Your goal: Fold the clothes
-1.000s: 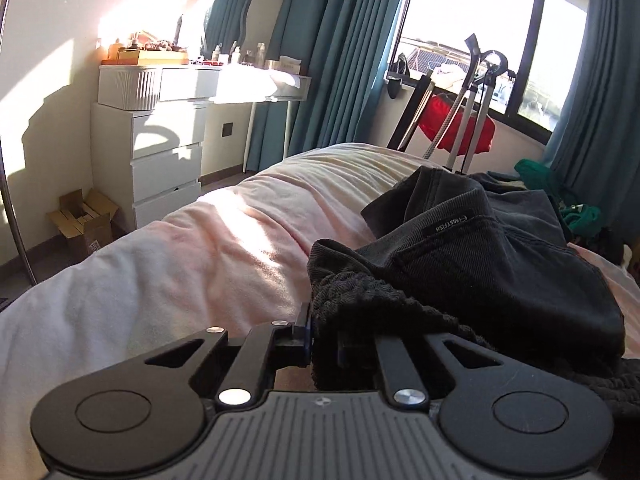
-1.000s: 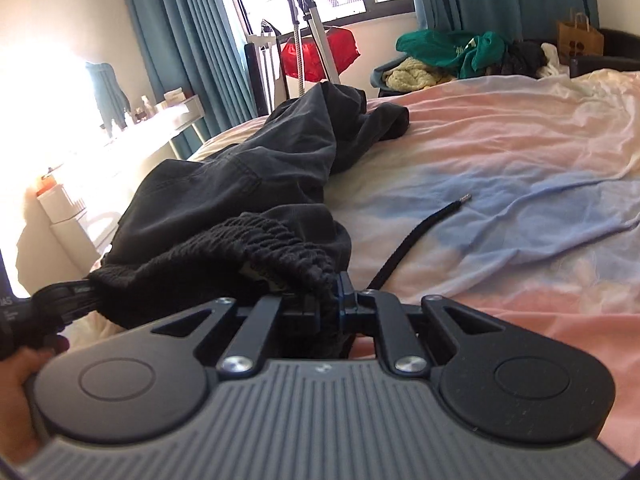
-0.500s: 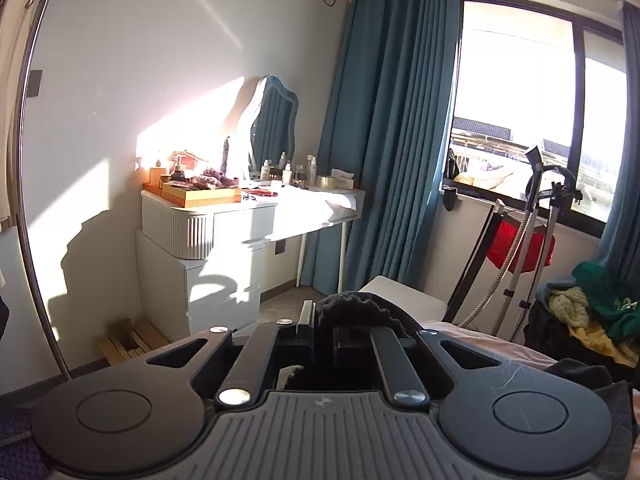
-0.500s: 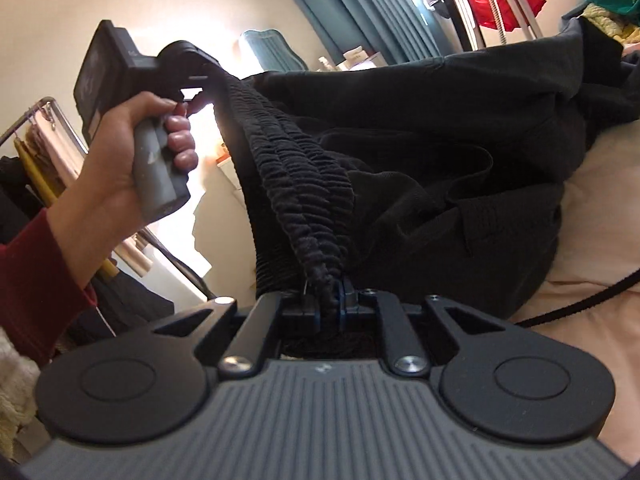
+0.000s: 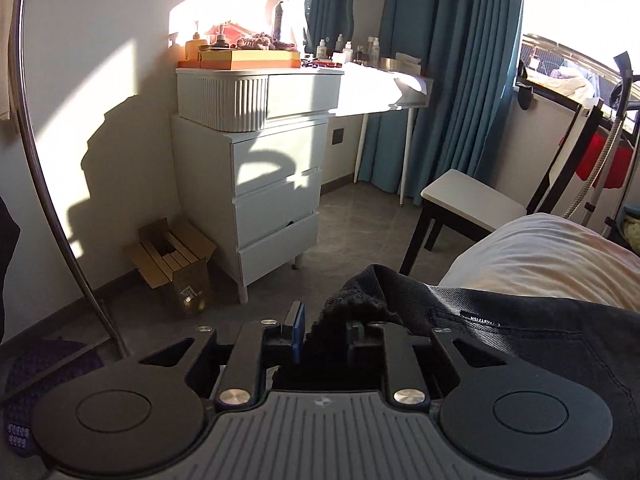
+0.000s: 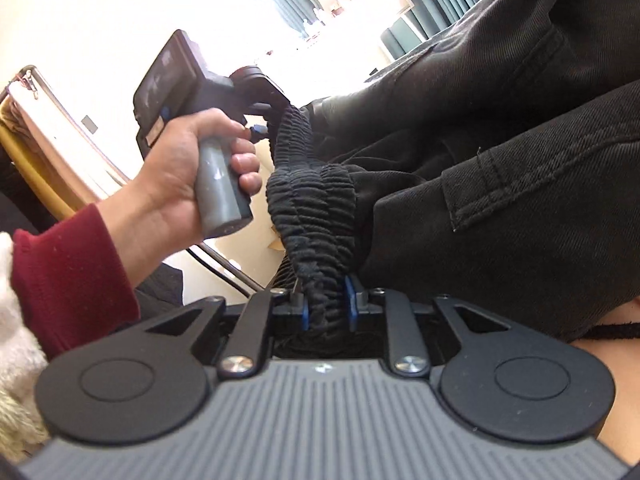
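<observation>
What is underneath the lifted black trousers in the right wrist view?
Under the black twill trousers, a pinkish strip of bedding and a black drawstring cord show at lower right. The rest of the bedding beneath is covered by the fabric.

- Black trousers of twill cloth, held up off the bed, their body hanging in loose folds; a stitched pocket flap shows.
- Their ribbed elastic waistband is bunched and stretched taut, its two ends pinched.
- A small label sits near the waist.
- A black drawcord trails below.
</observation>
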Demonstrator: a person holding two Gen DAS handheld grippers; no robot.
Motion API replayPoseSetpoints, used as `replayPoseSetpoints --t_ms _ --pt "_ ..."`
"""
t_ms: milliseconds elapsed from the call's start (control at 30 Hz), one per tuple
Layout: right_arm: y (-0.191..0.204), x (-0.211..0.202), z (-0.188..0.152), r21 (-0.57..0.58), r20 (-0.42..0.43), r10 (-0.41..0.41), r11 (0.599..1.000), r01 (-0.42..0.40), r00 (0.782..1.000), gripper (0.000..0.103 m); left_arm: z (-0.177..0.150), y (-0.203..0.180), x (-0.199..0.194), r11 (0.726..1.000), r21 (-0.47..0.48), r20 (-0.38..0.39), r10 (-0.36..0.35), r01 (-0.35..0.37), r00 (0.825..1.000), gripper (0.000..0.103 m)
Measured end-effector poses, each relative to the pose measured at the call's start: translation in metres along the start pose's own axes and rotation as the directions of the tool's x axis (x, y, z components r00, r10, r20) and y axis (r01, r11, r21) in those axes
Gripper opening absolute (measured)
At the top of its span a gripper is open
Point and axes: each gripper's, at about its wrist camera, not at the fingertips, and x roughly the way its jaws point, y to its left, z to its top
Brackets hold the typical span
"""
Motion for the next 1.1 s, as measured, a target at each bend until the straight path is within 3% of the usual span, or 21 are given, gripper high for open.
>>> replayPoseSetpoints --t_ms 67,133,167,200,233,400,633,867,1100 --pt "0.005 -0.010 0.005 -0.034 -0.012 -0.008 0.999 0.008 1.000 0.033 -0.005 0.006 -0.019 1.000 0.024 0.023 -0.007 0.006 1.000 0.046" --pt "0.012 -0.020 0.008 -0.065 -0.021 -0.008 0.998 0.007 1.000 0.054 -0.009 0.013 -0.042 0.999 0.046 0.056 -0.018 0.016 0.998 0.073" --pt "0.015 -0.029 0.009 -0.076 -0.015 -0.013 0.997 0.011 1.000 0.071 -0.011 0.017 -0.056 0.998 0.054 0.077 -0.027 0.023 0.997 0.083" --pt "0.019 -0.041 0.008 -0.085 -0.003 -0.021 0.996 0.020 1.000 0.086 -0.013 0.021 -0.071 0.998 0.061 0.105 -0.041 0.035 0.994 0.100" --pt "0.023 -0.052 0.007 -0.093 0.010 -0.028 0.995 0.029 1.000 0.089 -0.015 0.024 -0.086 0.997 0.071 0.129 -0.051 0.042 0.990 0.103" --pt "0.041 -0.110 0.004 -0.134 0.074 -0.066 0.988 0.075 0.995 0.087 -0.038 0.024 -0.161 0.982 0.184 0.167 -0.081 0.050 0.983 0.103" --pt "0.067 -0.190 -0.002 -0.185 0.166 -0.113 0.972 0.143 0.980 0.087 -0.098 -0.020 -0.285 0.944 0.300 0.225 -0.213 0.140 0.951 0.103" --pt "0.050 -0.263 0.001 -0.201 0.311 -0.215 0.937 0.285 0.926 0.087 -0.166 -0.084 -0.390 0.894 0.357 0.256 -0.373 0.272 0.892 0.103" --pt "0.005 -0.307 -0.009 -0.164 0.377 -0.311 0.904 0.394 0.872 0.087 -0.231 -0.140 -0.442 0.847 0.402 0.233 -0.463 0.349 0.855 0.103"
